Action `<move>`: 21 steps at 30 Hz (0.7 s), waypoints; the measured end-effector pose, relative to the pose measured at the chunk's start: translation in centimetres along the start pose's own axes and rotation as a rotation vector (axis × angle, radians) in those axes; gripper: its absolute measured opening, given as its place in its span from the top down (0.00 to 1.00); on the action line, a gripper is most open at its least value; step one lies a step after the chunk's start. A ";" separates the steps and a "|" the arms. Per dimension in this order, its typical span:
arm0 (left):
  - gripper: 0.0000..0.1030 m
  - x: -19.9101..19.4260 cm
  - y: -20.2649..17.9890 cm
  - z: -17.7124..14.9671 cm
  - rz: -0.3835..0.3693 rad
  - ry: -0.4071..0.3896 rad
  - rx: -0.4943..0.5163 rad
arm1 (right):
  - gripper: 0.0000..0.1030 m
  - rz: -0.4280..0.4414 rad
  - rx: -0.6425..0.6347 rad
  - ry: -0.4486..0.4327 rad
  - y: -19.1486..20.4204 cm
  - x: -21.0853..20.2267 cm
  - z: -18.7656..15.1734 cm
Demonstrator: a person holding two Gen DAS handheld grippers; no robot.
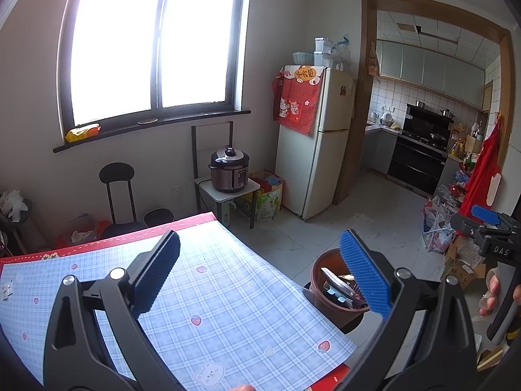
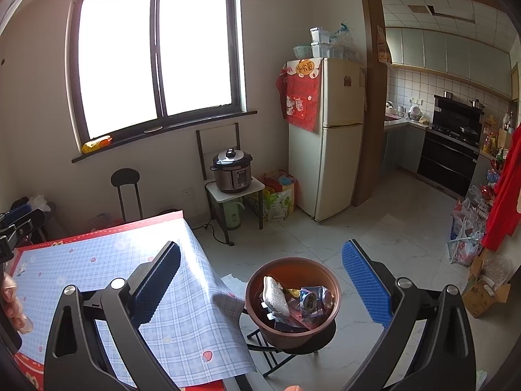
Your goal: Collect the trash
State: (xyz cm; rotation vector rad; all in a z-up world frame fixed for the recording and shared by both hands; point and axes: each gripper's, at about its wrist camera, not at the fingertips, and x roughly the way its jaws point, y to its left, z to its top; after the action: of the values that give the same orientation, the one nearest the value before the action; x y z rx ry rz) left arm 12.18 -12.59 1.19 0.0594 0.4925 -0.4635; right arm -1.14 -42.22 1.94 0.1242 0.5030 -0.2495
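A brown round bin (image 2: 293,299) stands on a black stool beside the table's right edge. Inside it lie a white wrapper (image 2: 275,295), a crushed blue can (image 2: 314,298) and other scraps. The same brown bin (image 1: 335,285) shows in the left wrist view, partly behind my blue pad. My left gripper (image 1: 260,273) hovers open above the blue checked tablecloth (image 1: 208,296), holding nothing. My right gripper (image 2: 260,277) is open too, empty, above the table edge and the bin. The right gripper (image 1: 488,228) also appears at the far right, held by a hand.
A white fridge (image 2: 329,137) stands past the table, with a pressure cooker (image 2: 232,171) on a small stand left of it. Black chairs (image 1: 117,192) sit behind the table. Bags and boxes (image 2: 478,260) crowd the floor at right. Pale tiled floor (image 2: 374,228) leads into the kitchen.
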 end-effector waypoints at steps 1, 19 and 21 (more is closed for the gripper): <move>0.06 0.0 0.0 0.0 -0.002 0.000 0.000 | 0.05 0.000 -0.001 0.000 0.0 0.0 0.0; 0.06 0.2 -0.5 -0.1 -0.018 0.009 0.012 | 0.05 -0.015 0.013 0.000 -0.6 -0.2 0.3; 0.06 0.3 -0.5 -0.1 -0.021 0.009 0.011 | 0.05 -0.017 0.014 -0.001 -0.7 -0.2 0.4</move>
State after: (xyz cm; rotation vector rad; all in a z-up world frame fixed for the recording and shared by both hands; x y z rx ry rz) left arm 12.11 -13.11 0.99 0.0669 0.5001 -0.4869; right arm -1.37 -42.94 2.35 0.1340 0.5014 -0.2696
